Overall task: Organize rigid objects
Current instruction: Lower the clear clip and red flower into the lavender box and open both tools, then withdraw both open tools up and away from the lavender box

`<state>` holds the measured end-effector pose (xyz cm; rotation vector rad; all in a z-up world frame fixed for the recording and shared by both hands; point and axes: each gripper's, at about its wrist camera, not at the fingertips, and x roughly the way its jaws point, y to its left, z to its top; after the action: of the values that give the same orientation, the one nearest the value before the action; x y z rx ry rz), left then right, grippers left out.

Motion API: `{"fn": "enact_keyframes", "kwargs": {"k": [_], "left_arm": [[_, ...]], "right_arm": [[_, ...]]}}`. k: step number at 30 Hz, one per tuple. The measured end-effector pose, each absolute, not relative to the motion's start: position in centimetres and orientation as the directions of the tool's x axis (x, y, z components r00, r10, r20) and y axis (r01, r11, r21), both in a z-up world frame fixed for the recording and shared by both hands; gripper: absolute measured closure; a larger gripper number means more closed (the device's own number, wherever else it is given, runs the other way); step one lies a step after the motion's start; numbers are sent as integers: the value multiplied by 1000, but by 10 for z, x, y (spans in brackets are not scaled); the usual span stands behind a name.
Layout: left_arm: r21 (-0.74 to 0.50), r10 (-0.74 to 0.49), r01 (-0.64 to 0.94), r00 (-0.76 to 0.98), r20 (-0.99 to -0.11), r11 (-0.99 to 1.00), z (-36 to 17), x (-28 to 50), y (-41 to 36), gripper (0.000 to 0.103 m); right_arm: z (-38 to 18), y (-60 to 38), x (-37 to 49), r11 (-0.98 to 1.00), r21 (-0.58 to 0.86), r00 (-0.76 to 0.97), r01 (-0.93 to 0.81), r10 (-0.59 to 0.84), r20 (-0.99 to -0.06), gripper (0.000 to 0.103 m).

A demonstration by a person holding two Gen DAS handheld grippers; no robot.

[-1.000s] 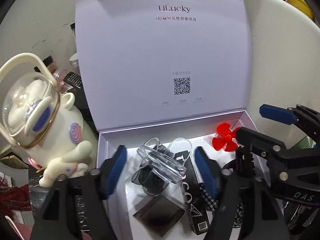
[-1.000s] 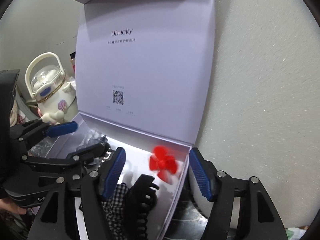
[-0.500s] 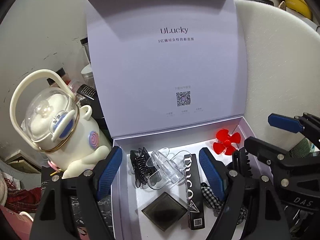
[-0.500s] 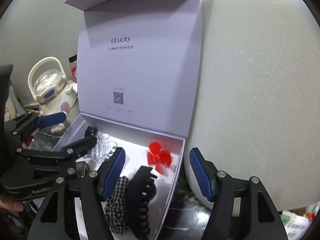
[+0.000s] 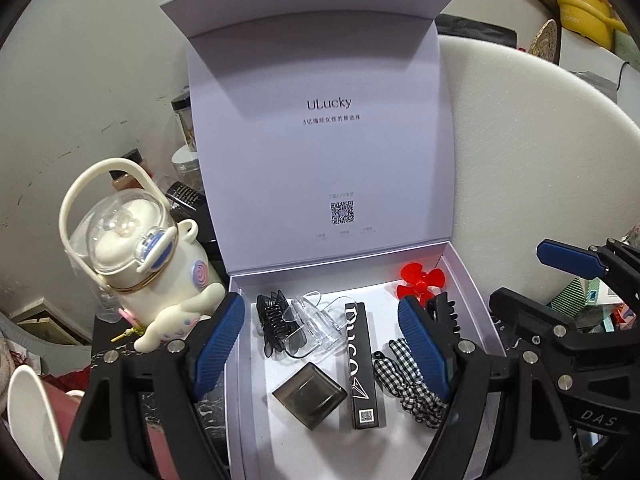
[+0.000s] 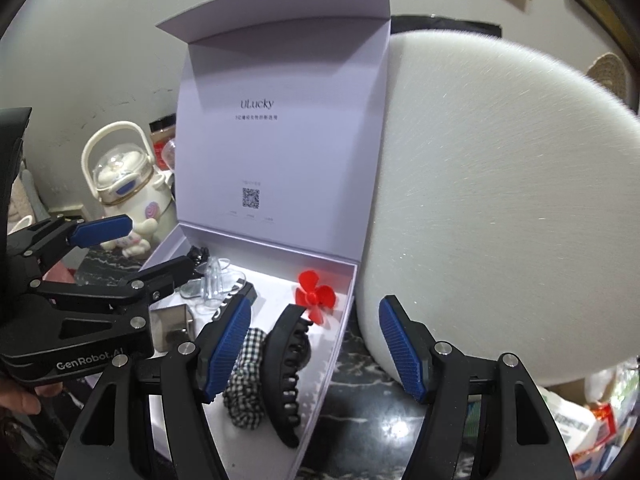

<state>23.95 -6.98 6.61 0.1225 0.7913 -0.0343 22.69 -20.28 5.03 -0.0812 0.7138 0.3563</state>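
Observation:
A white box (image 5: 472, 280) stands with its lid (image 5: 320, 140) upright. Inside lie a smoky hair claw (image 5: 272, 312), a clear hair claw (image 5: 316, 320), a long black carton (image 5: 362, 364), a smoky square case (image 5: 310, 394), a checked scrunchie (image 5: 404, 380), a red propeller (image 5: 420, 276) and a black hair claw (image 6: 288, 360). My left gripper (image 5: 320, 344) hovers open above the box's left half, holding nothing. My right gripper (image 6: 316, 340) is open and holds nothing, over the box's right wall (image 6: 348, 320) beside the black claw.
A cream teapot-shaped bottle (image 5: 140, 248) stands left of the box, with jars (image 5: 184, 128) behind it. A big white foam slab (image 5: 540, 180) leans at the right. The table top (image 6: 380, 420) is dark marble. Packets (image 5: 592, 300) lie far right; a white bowl (image 5: 28, 412) is near left.
Both grippers have drawn back and up from the box, so more of the lid and contents shows. The things in the box lie where they were.

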Motion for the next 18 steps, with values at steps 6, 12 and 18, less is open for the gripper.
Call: {"fn": "enact_keyframes", "kwargs": {"k": [6,12,18], "left_arm": [[99,10,79,727,-686,992,83,223,-75,24],[89,-10,90,755,-655,992,100,201,-78,24],[98,5,74,776,-631,992,114,177,-80,24]], "right_arm": [[68,-210,203,941,38,730,-336,286,-621,36],[83,-218,182,946,26,761,-323,276,-587,36],[98,-230,156,949,5,796,-316,268,-543,31]]}}
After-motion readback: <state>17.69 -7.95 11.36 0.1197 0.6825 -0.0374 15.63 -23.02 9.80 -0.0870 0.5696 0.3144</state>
